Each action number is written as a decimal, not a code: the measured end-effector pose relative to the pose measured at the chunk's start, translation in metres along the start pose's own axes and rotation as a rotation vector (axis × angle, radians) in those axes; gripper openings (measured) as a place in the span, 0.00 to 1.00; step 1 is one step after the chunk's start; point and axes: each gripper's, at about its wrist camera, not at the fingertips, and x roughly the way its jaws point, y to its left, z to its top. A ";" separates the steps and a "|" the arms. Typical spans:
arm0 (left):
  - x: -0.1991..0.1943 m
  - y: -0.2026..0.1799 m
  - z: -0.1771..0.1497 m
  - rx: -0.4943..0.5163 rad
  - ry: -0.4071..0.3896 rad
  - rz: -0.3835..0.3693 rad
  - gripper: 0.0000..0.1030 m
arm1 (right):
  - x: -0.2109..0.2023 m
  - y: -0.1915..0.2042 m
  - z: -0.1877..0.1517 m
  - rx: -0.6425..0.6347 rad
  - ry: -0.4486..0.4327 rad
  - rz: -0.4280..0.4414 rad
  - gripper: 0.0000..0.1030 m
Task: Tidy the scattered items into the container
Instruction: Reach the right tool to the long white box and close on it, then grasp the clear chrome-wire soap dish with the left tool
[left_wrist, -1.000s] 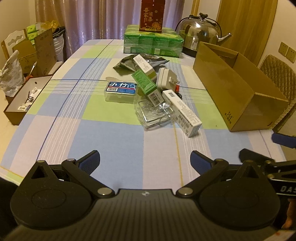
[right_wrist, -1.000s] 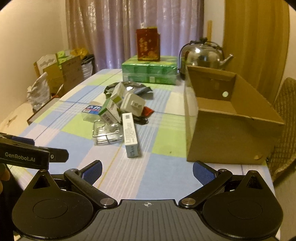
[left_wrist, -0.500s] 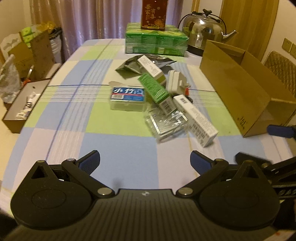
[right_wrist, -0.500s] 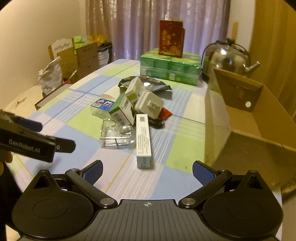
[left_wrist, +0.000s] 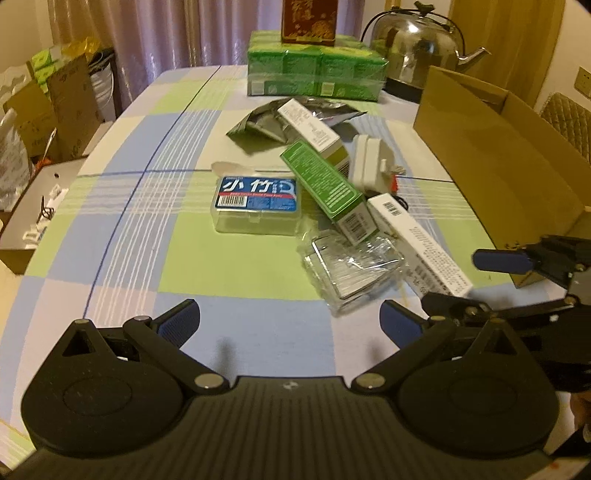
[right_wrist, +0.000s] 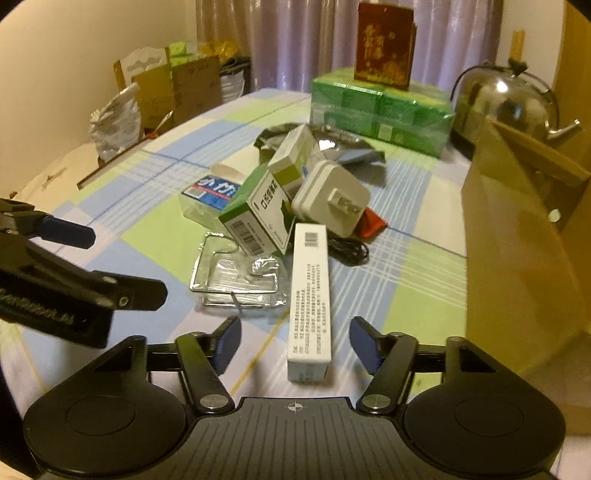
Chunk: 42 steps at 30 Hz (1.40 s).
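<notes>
While both jaws gape, nothing is held.
Right hand-held gripper straddles the long white box; left hand-held gripper hovers above the table.

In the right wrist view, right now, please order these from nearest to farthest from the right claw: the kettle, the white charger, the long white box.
1. Long white box: directly ahead of the right claw.
2. White charger: behind it, mid-table.
3. Kettle: far right corner.

Steel kettle (behind green packs)
</notes>
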 end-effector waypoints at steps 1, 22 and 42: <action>0.002 0.001 0.000 -0.007 0.002 -0.005 0.99 | 0.004 -0.001 0.000 0.001 0.007 0.000 0.49; 0.034 -0.026 0.012 -0.029 -0.034 -0.021 0.99 | -0.010 -0.017 -0.024 0.065 -0.017 -0.090 0.22; 0.033 -0.028 -0.009 0.198 0.028 -0.170 0.71 | -0.015 -0.019 -0.035 0.066 -0.027 -0.070 0.55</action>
